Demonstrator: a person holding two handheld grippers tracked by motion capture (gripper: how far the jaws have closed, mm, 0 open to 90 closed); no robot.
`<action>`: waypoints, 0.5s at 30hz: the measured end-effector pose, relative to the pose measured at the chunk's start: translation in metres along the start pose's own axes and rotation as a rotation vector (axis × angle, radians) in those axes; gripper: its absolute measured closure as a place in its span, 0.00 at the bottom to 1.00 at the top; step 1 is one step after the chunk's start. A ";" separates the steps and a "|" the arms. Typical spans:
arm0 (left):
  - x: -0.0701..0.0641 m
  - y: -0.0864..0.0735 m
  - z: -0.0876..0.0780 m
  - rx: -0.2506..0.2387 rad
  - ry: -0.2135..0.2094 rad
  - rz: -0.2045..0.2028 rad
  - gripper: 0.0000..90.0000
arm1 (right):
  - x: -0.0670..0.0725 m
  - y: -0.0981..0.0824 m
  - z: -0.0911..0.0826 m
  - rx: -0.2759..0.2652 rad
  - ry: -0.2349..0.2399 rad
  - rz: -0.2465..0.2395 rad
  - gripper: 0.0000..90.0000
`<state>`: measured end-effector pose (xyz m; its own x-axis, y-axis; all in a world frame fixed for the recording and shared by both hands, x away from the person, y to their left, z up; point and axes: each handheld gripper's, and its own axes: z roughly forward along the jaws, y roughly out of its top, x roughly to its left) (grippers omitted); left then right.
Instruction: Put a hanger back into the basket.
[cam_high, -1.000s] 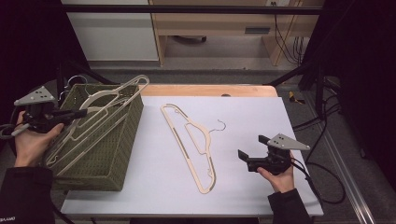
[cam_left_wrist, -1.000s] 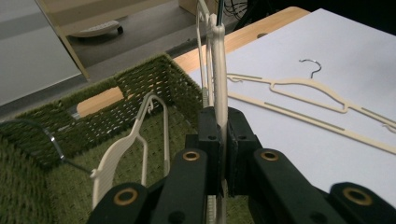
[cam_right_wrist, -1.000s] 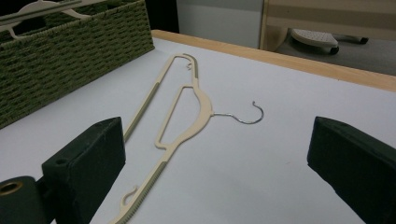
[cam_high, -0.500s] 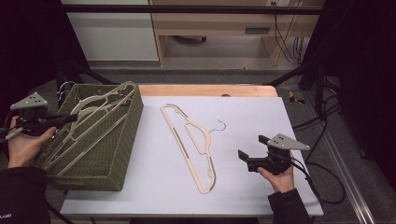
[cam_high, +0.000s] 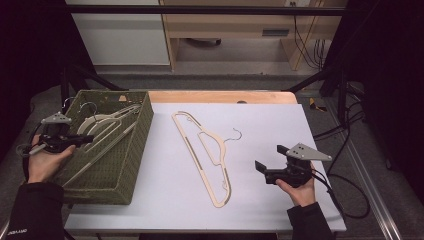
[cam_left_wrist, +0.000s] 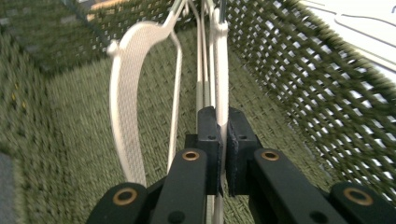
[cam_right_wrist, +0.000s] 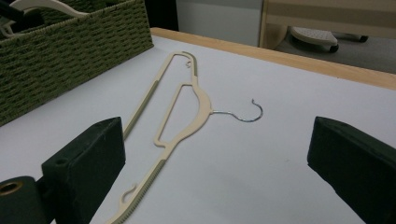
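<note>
High view: left gripper (cam_high: 82, 139) sits inside the green woven rectangular basket (cam_high: 131, 165) at the table's left edge, jaws pinched on a cream plastic clothes hanger (cam_high: 102, 126) that lies slanted in the basket, its metal hook toward the far-left corner. At least one more cream bar lies under it; can't separate the count. Right gripper (cam_high: 270, 161) rests in the person's hand on the white table top (cam_high: 270, 120) at the near right, jaws spread, nothing between them. A second cream plastic hanger with a wire hook (cam_high: 202, 155) lies flat mid-table, long axis running from far-left to near-right, hook pointing right. It is near the right gripper but not touching it, and just clear of the basket wall.

Left gripper view: black jaws pressed together on a thin cream bar of the held hanger (cam_left_wrist: 220, 70), pads nearly meeting. The hanger's curved, textured shoulder (cam_left_wrist: 126, 93) arcs to the left. Woven basket walls on both sides, basket floor beneath.

Right gripper view: jaws wide apart, empty. The table hanger (cam_right_wrist: 187, 100) lies ahead between them, wire hook (cam_right_wrist: 245, 114) curling right. Basket corner (cam_right_wrist: 70, 51) at upper left.
</note>
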<state>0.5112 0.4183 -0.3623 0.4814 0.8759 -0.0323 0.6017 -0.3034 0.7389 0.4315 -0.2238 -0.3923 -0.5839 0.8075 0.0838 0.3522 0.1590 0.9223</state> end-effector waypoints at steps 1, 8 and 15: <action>0.002 -0.001 0.000 -0.002 0.005 -0.008 0.95 | 0.000 0.000 0.000 0.000 0.001 -0.001 0.05; 0.004 -0.007 -0.007 -0.064 0.077 -0.075 0.84 | 0.000 0.000 0.000 0.002 0.005 -0.002 0.05; -0.006 -0.015 -0.028 -0.137 0.133 -0.068 0.71 | 0.001 -0.001 0.001 0.001 0.001 0.001 0.05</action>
<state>0.4813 0.4283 -0.3549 0.3483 0.9374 -0.0027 0.5329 -0.1956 0.8233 0.4317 -0.2227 -0.3932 -0.5846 0.8069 0.0848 0.3535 0.1592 0.9218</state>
